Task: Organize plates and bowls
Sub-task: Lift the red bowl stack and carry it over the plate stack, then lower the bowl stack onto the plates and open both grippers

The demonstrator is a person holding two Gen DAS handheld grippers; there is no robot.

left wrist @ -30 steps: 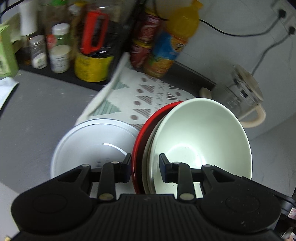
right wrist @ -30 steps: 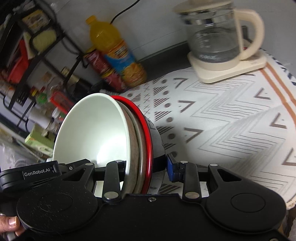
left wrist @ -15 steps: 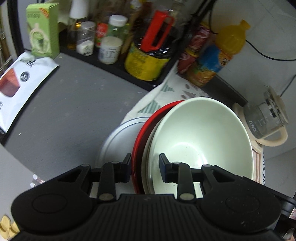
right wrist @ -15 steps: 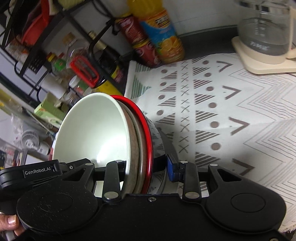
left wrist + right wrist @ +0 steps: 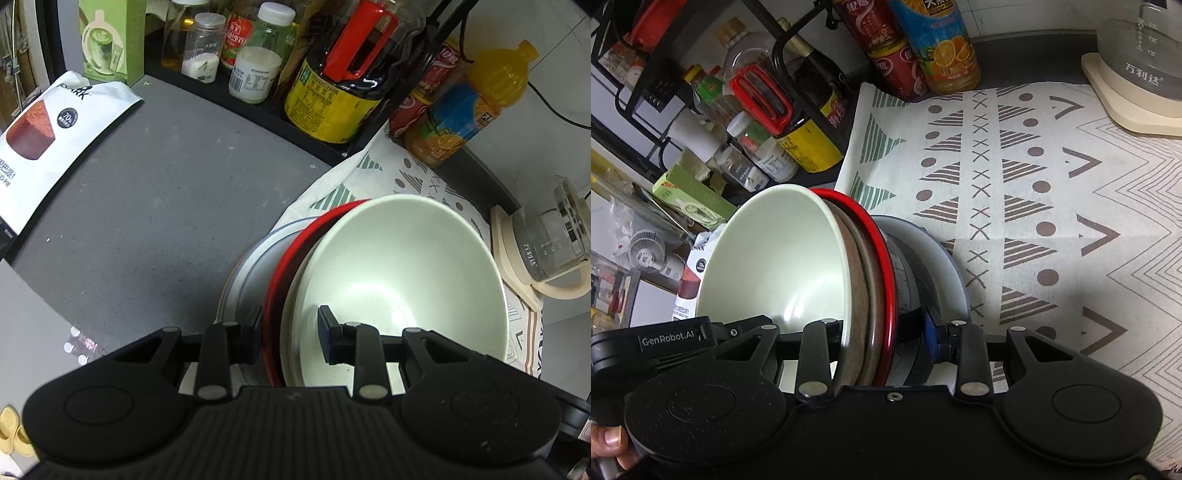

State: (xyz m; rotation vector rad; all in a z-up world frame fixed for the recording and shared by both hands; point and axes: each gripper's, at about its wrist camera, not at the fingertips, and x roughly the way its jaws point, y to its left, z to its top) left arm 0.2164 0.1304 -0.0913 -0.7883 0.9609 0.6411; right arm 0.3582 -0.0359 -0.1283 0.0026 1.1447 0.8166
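Note:
Both grippers clamp one nested stack of bowls from opposite sides. The pale green bowl (image 5: 399, 277) is on top, with a beige bowl under it, then a red-rimmed bowl (image 5: 291, 258). My left gripper (image 5: 290, 336) is shut on the stack's rim. In the right wrist view my right gripper (image 5: 882, 339) is shut on the far rim of the green bowl (image 5: 775, 258) and red-rimmed bowl (image 5: 882, 254). A white plate (image 5: 251, 273) lies below the stack; it also shows in the right wrist view (image 5: 938, 251).
A grey counter (image 5: 147, 192) spreads left, with a white snack bag (image 5: 44, 125). A black rack with jars and a soy sauce jug (image 5: 332, 92) stands behind. Juice bottle (image 5: 469, 107), glass kettle (image 5: 546, 243) and patterned cloth (image 5: 1052, 184) are to the right.
Both grippers have carried the bowl stack left, toward the grey counter and rack. The kettle has slid to the right edge of both views. The grip on the stack is unchanged.

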